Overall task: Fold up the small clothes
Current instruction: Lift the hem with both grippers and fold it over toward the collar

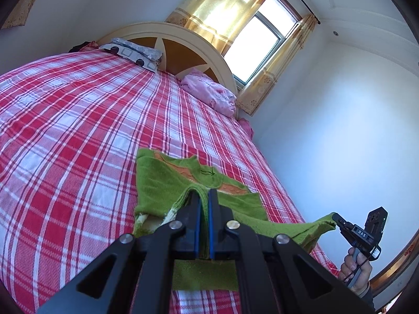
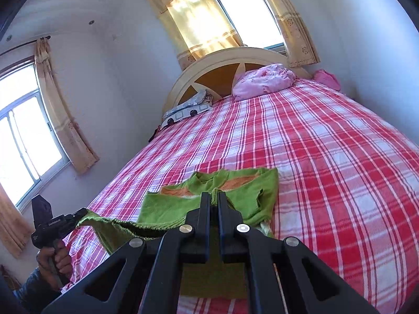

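Observation:
A small green knitted garment with orange trim lies on the red-and-white plaid bed; it also shows in the right wrist view. My left gripper is shut on one near corner of the garment's hem and lifts it. My right gripper is shut on the other near corner. Each gripper shows in the other's view, the right gripper and the left gripper, with the green hem stretched between them above the bed's near edge.
At the head of the bed lie a pink bundle and a patterned grey-white pillow against the round cream headboard. Windows with yellow curtains are behind. A white wall runs along the bed's side.

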`<state>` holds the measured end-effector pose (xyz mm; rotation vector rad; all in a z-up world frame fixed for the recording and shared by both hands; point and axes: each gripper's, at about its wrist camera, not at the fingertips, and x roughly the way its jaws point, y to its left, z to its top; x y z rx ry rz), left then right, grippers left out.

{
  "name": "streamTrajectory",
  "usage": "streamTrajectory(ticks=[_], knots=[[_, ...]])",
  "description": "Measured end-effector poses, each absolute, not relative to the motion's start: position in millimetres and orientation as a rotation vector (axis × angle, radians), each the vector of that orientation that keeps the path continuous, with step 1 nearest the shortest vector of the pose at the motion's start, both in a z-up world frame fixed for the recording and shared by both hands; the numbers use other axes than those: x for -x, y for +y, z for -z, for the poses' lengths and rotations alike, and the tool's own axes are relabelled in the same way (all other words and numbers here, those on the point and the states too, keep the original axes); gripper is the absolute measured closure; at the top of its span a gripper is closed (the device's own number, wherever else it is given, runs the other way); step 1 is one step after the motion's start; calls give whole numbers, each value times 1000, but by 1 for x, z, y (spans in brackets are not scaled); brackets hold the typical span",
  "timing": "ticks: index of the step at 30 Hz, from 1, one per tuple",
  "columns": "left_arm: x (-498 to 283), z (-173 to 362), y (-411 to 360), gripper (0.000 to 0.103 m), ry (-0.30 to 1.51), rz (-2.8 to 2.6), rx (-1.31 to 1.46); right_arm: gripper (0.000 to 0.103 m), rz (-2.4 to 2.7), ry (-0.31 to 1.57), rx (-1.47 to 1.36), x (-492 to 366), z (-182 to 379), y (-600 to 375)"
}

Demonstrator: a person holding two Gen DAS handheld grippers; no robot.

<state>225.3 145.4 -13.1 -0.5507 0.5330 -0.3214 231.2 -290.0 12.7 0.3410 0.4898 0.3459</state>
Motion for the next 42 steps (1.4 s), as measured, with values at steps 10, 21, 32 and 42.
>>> streamTrajectory(ticks=[10,21,32,42], knots=[[-269,7,146,98,535,308,502,99,-321,495,-307,-287,-25,-287],[-329,16,145,98,560,278,490,99,-287,549,-302,-356,-13,-291],[-392,52,135,98,654,226,460,99,-254,661,-308,-428,32,-298],[-428,96,128,93,749,155,438,99,-188,826,-288,-496,92,-298]])
